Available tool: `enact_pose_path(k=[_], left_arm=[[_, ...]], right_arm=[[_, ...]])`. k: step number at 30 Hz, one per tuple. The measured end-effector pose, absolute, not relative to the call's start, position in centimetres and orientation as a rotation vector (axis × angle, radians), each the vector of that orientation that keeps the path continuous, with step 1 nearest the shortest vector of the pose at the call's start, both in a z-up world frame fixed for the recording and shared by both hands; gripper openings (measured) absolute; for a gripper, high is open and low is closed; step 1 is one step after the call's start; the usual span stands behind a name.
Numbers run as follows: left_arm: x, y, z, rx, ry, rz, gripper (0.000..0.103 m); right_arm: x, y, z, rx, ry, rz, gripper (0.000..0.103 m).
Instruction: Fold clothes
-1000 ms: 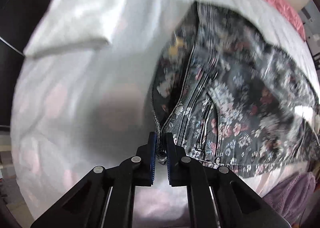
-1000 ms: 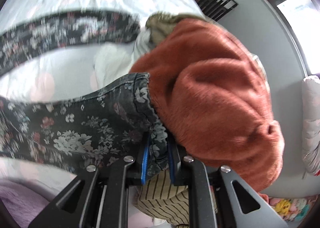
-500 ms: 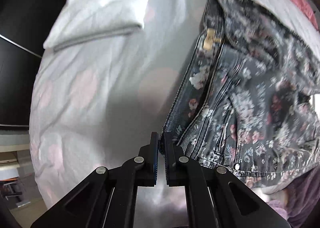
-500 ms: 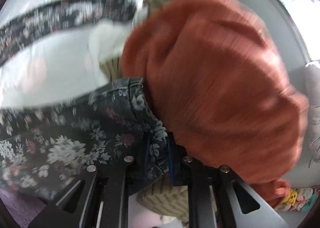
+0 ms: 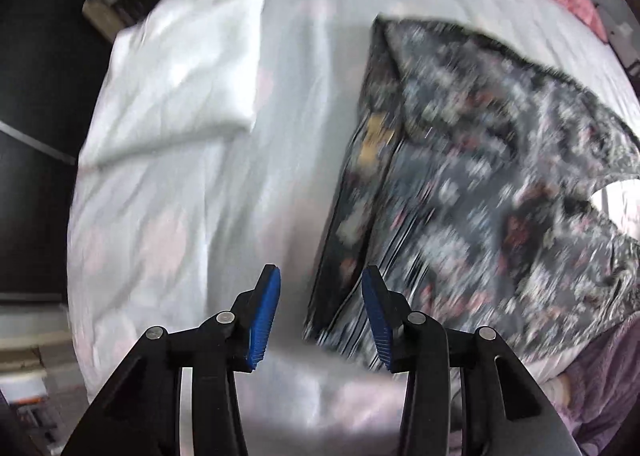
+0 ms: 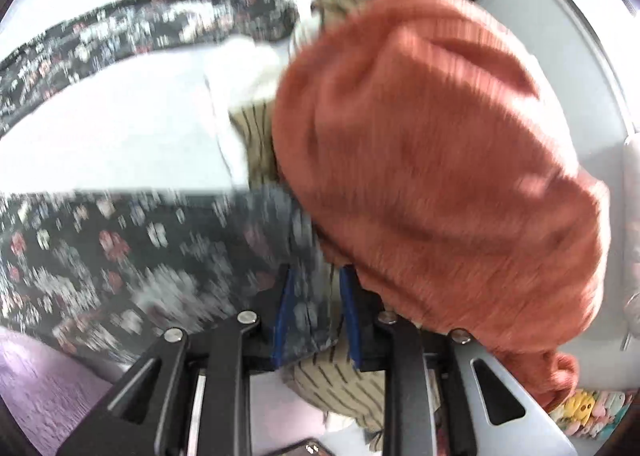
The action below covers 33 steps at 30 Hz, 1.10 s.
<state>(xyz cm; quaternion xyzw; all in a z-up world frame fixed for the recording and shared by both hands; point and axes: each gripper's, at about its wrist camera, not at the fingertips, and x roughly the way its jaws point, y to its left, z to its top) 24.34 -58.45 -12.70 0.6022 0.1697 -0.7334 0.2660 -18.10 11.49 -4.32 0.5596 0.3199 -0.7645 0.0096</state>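
Released since 0.5 s: left tongs [image 5: 320, 314] apart, floral jeans [image 5: 480, 184] waistband between | right tongs [image 6: 316, 316] half-parted around hem, grip unclear | flatten hem before withdrawing

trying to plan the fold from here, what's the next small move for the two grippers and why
Probably draw the left gripper back and clear. Its jaws stand open, with the floral jeans lying on the white bedsheet between and beyond them, so that edge looks released. The right gripper has jeans fabric between its pads; motion blur hides whether it still grips, so open it fully before regrasping.
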Motion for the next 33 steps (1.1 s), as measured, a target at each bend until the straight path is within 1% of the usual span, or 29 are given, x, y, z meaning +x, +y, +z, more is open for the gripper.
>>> enact_pose_path(k=[5, 10, 12, 16, 22, 25, 28, 30, 31, 32, 33], left_arm=[[18.3, -58.4, -11.6, 1.566, 0.346, -2.083, 0.045], [12.6, -60.0, -11.3, 1.492, 0.344, -2.156, 0.047], [10.3, -61.1, -11.8, 1.463, 0.345, -2.177, 0.052], [6.5, -63.2, -14.1, 1.440, 0.331, -2.184, 0.054], [1.8, -66.0, -18.5, 1.435, 0.311, -2.176, 0.054], [1.0, -66.8, -20.3, 1.449, 0.361, -2.191, 0.054], [0.6, -66.5, -21.5, 1.454, 0.332, -2.205, 0.056], [0.6, -66.3, -21.9, 1.425, 0.305, -2.219, 0.061], [0.7, -66.5, -22.1, 1.411, 0.328, -2.223, 0.062], [0.8, -66.8, -22.2, 1.396, 0.354, -2.224, 0.065], [0.8, -67.1, -22.3, 1.376, 0.376, -2.222, 0.069]], right_arm=[[-19.8, 8.0, -4.0, 1.672, 0.920, -2.434, 0.024], [-22.4, 4.9, -7.1, 1.677, 0.888, -2.390, 0.025], [-23.7, 3.7, -8.3, 1.680, 0.894, -2.387, 0.025], [-25.8, 1.4, -9.6, 1.688, 0.857, -2.394, 0.025], [-28.7, -1.3, -11.9, 1.671, 0.899, -2.391, 0.025], [-30.2, -1.8, -12.8, 1.680, 0.885, -2.380, 0.025], [-32.3, -1.5, -12.9, 1.677, 0.772, -2.405, 0.025], [-34.0, -1.1, -12.8, 1.674, 0.683, -2.443, 0.025], [-34.9, -0.8, -12.8, 1.675, 0.649, -2.465, 0.027], [-35.9, -0.5, -12.8, 1.680, 0.617, -2.485, 0.033], [-36.9, -0.2, -12.8, 1.687, 0.586, -2.503, 0.037]])
